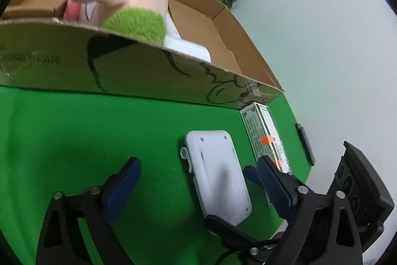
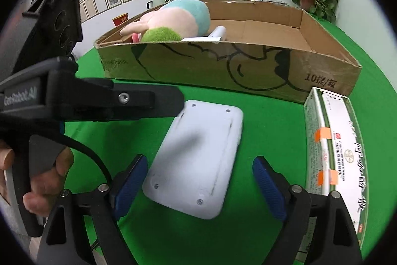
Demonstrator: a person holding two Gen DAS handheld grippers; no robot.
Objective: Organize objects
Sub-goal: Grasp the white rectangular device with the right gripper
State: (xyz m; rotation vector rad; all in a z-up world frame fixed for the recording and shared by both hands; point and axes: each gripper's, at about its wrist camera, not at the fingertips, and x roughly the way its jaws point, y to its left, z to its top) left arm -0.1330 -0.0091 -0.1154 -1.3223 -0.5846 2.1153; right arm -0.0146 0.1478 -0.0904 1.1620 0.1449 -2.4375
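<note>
1. Left gripper (image 1: 198,185) gapes wide and holds nothing; green cloth (image 1: 74,131) lies under it.
2. White device (image 2: 196,160) lies flat between the spread fingers of the right gripper (image 2: 201,188), untouched.
3. Ahead of both sits the cardboard box (image 2: 248,71) holding a plush toy (image 2: 173,19).
4. Right of the right gripper lies a medicine box (image 2: 332,140).
</note>
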